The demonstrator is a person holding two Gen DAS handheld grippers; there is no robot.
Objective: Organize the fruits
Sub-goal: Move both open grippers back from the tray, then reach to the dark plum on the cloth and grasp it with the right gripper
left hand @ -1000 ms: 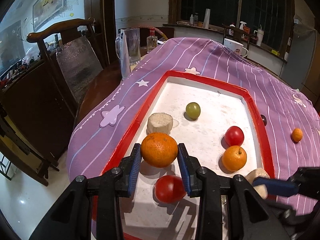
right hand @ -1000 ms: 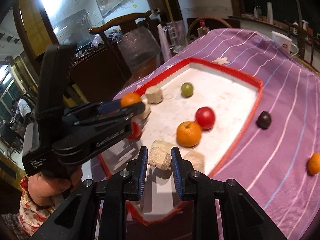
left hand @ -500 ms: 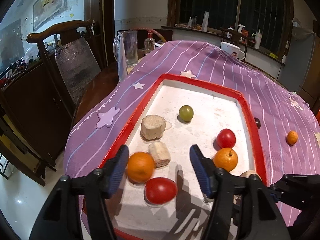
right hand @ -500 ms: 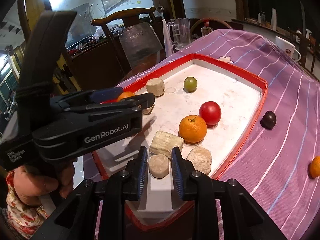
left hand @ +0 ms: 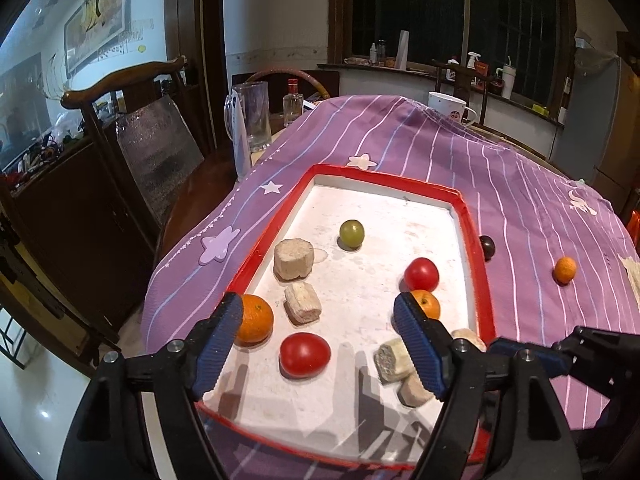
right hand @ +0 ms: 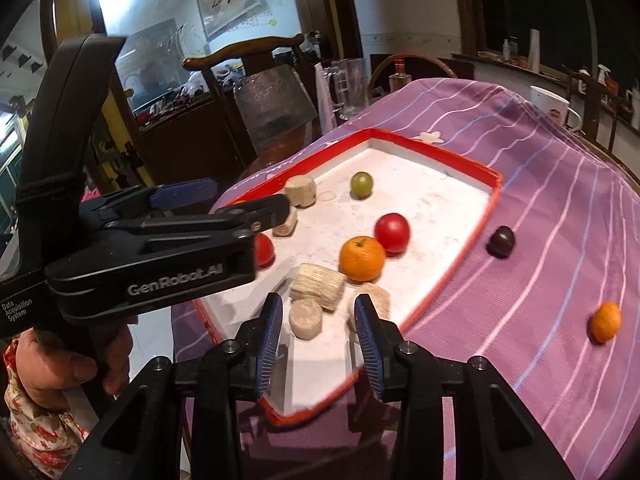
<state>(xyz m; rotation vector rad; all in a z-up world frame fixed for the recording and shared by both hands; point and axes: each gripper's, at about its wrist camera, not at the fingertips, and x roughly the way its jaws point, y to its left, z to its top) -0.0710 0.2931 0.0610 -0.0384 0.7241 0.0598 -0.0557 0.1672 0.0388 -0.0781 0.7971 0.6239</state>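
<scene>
A red-rimmed white tray (left hand: pixel 476 264) (right hand: pixel 480 224) lies on the purple striped cloth. In it are an orange (left hand: pixel 254 318) at the near left rim, two red tomatoes (left hand: pixel 305 354) (left hand: pixel 421 274), a second orange (left hand: pixel 427 303) (right hand: pixel 362 258), a green grape (left hand: pixel 352 233) (right hand: pixel 361 185) and several beige chunks (left hand: pixel 294 259) (right hand: pixel 306 319). My left gripper (left hand: pixel 320 344) is open and empty above the tray's near end. My right gripper (right hand: pixel 320 330) is open; a beige chunk lies on the tray between its fingers. A dark plum (right hand: pixel 501 241) (left hand: pixel 487 245) and a small orange (right hand: pixel 606 321) (left hand: pixel 565 269) lie on the cloth outside the tray.
A glass jug (left hand: pixel 246 120), a bottle (left hand: pixel 293 102) and a white mug (left hand: pixel 448 106) stand at the table's far end. A wooden chair (left hand: pixel 132 128) stands to the left. The left gripper's body (right hand: pixel 152 248) and the hand holding it fill the right wrist view's left side.
My left gripper opened, left the orange in the tray's near left corner and drew back. My right gripper set its beige chunk down in the tray and opened.
</scene>
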